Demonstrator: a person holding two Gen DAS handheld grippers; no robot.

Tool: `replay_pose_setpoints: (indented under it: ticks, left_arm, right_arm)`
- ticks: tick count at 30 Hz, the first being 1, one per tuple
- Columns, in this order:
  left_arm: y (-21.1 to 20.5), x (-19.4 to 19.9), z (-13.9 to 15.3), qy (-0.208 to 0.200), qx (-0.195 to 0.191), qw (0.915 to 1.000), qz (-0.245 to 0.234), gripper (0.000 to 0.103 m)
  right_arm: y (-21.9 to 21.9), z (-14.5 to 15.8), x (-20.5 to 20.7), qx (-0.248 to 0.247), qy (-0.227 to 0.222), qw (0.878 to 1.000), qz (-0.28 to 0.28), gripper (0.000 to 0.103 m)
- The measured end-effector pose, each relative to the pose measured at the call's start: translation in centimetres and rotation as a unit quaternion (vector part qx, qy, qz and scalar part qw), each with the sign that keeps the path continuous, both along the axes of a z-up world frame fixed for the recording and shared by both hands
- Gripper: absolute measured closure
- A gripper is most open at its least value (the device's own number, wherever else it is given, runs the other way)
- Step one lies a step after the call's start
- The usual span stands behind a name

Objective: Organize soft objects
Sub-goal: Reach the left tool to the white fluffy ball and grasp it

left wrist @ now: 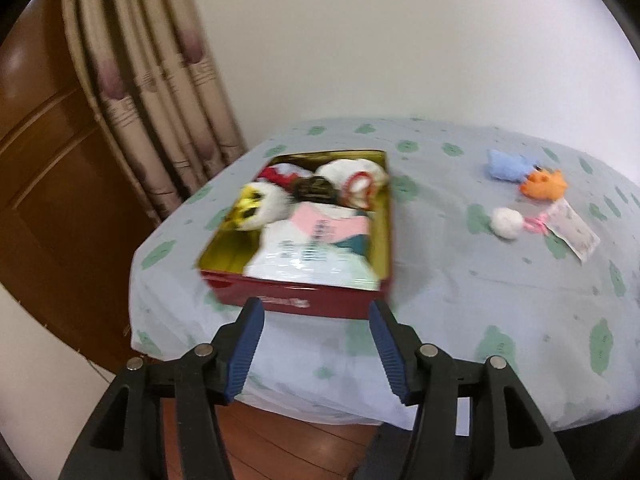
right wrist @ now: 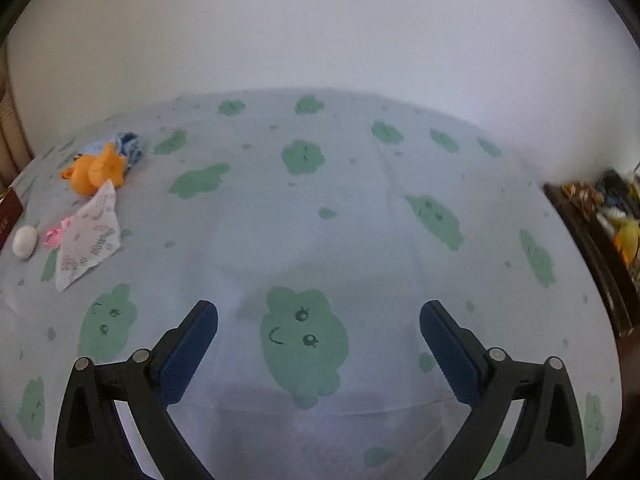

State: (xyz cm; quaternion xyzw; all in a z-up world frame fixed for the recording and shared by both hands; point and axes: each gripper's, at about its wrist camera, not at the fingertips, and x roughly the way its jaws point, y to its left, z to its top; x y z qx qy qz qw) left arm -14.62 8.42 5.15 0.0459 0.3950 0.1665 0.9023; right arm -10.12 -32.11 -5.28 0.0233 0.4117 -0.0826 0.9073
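Observation:
A red tin box (left wrist: 296, 300) sits open on the pale blue bed cover (left wrist: 460, 288), holding several soft toys and a plastic packet (left wrist: 316, 248). My left gripper (left wrist: 316, 310) is open and empty just in front of the box's near wall. To the right lie a blue plush (left wrist: 506, 164), an orange plush (left wrist: 544, 186), a white pompom (left wrist: 507, 222) with a pink string and a paper tag (left wrist: 574, 232). In the right wrist view they lie far left: orange plush (right wrist: 96, 172), blue plush (right wrist: 128, 146), pompom (right wrist: 25, 242), tag (right wrist: 90, 240). My right gripper (right wrist: 318, 316) is open and empty over bare cover.
A curtain (left wrist: 152, 92) and a wooden door (left wrist: 44, 152) stand left of the bed. A white wall (left wrist: 400, 40) is behind it. A dark shelf with small items (right wrist: 612, 216) is at the bed's right edge. Wooden floor (left wrist: 288, 448) shows below the left gripper.

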Motion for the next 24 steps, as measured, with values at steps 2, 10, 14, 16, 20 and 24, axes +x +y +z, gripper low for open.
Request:
replay_pose_setpoints:
  ticks: [2,10,14,16,20,24]
  left_arm:
    - [-1.4,0.6,-0.2,0.008,-0.003,0.9998,-0.019,0.047]
    - [-5.9,5.1,-2.0,0.066,-0.133,0.9813,-0.122,0.047]
    - [-7.3,8.0,-2.9,0.087,-0.155,0.9729,-0.148,0.047]
    - [-7.5,9.5,-3.1,0.088,-0.172,0.9686,-0.156,0.047]
    - [-8.6,12.7,-3.0,0.088,-0.171,0.9651,-0.177,0.047]
    - [-9.6,15.3,-3.6,0.096,-0.172,0.9599,-0.199,0.047]
  right_arm:
    - [-0.1,-0.1,-0.2,0.003,-0.005,1.0,0.0,0.002]
    - [-0.1,-0.2,-0.4,0.023,-0.009,1.0,0.012,0.001]
    - [0.2,-0.3,-0.3,0.03,-0.004,0.999,0.023,0.001]
    - [0.3,-0.4,-0.3,0.033,-0.004,0.999,0.029,0.001]
    - [0.3,-0.5,-0.1,0.042,-0.002,0.998,0.04,0.001]
    - [0.5,-0.6,0.1,0.045,0.003,0.998,0.046,0.001]
